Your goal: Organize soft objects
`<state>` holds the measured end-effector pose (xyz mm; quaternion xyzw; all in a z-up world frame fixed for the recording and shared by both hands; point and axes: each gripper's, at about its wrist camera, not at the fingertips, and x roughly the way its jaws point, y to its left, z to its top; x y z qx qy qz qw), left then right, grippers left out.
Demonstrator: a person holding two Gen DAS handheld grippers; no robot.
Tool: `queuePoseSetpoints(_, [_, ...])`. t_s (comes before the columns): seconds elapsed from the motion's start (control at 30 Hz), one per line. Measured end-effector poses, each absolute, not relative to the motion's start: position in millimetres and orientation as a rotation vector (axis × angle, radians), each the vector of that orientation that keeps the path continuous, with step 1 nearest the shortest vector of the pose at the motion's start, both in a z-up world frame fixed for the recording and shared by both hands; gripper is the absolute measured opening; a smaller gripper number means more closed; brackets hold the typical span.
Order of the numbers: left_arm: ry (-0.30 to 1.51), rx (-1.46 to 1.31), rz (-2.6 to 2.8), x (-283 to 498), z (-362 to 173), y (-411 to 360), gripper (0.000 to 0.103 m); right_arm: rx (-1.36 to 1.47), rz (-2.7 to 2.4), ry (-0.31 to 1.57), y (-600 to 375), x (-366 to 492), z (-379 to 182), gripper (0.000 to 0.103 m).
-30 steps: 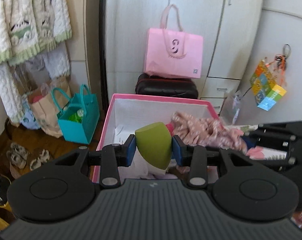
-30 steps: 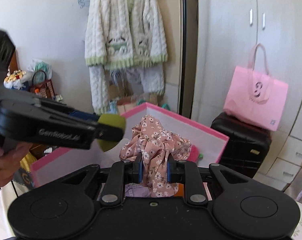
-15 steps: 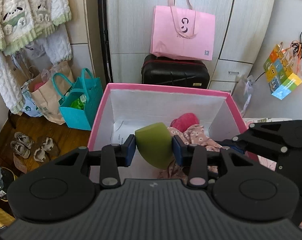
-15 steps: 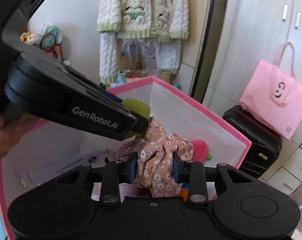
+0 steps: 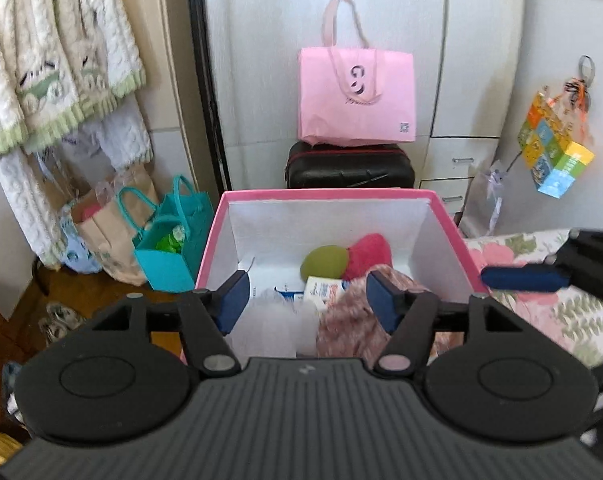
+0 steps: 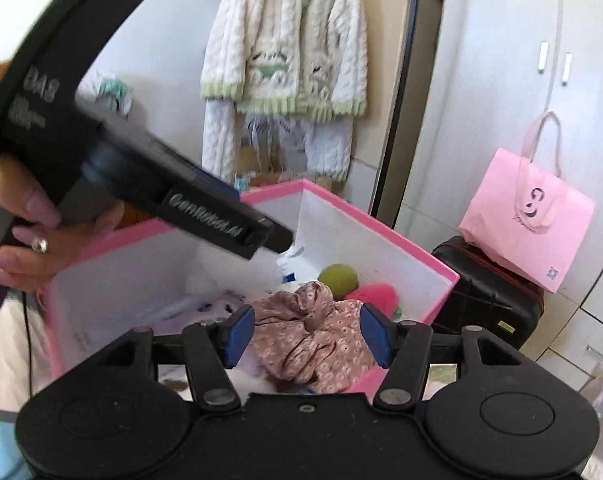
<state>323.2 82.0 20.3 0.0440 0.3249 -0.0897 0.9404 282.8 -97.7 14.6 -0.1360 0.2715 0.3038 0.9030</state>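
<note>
A pink box with white inner walls stands in front of both grippers; it also shows in the right wrist view. Inside lie a green soft ball, a bright pink plush, a floral pink cloth and a white mesh pouf. My left gripper is open and empty above the box's near edge. My right gripper is open above the floral cloth, which lies loose between its fingers.
A pink tote bag sits on a black suitcase behind the box, by white wardrobe doors. Teal and paper bags stand on the floor at the left. A knit cardigan hangs on the wall. A floral bedspread lies at the right.
My left gripper opened and the green ball dropped into the box. My right gripper opened and let the floral cloth go into the box. Both grippers drew back a little.
</note>
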Motion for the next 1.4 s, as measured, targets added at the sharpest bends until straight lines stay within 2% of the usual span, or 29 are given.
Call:
queuePoseSetpoints(0.1, [0.626,0.101,-0.183,297,27,82,0.074,-0.252,0.613,0.529,-111,258,22,0.066])
queuePoseSetpoints(0.23, [0.597,0.11,-0.205,267,40,80,0.079,-0.19,0.604,0.532,-124,238,32,0.067])
queuePoseSetpoints(0.37, [0.56,0.14,-0.227,236,53,73,0.089,-0.165,0.576,0.521,-136,216,41,0.068])
queuePoseSetpoints(0.47, [0.531,0.152,-0.238,216,61,69,0.096,-0.157,0.558,0.513,-141,201,49,0.073])
queuePoseSetpoints(0.5, [0.517,0.152,-0.238,209,63,68,0.098,-0.157,0.549,0.51,-143,196,51,0.078])
queuePoseSetpoints(0.53, [0.505,0.154,-0.24,203,64,67,0.098,-0.158,0.534,0.507,-146,190,52,0.086])
queuePoseSetpoints(0.57, [0.499,0.155,-0.243,198,65,66,0.098,-0.16,0.524,0.503,-147,185,54,0.089])
queuePoseSetpoints(0.87, [0.511,0.14,-0.236,158,67,56,0.103,-0.109,0.484,0.422,-175,126,63,0.091])
queuePoseSetpoints(1.03, [0.51,0.135,-0.198,132,66,48,0.103,-0.034,0.449,0.448,-191,114,65,0.103])
queuePoseSetpoints(1.23, [0.478,0.187,-0.188,102,59,34,0.103,-0.007,0.255,0.556,-197,110,57,0.103])
queuePoseSetpoints(1.4, [0.49,0.127,-0.189,88,51,26,0.103,0.019,0.186,0.555,-202,94,53,0.103])
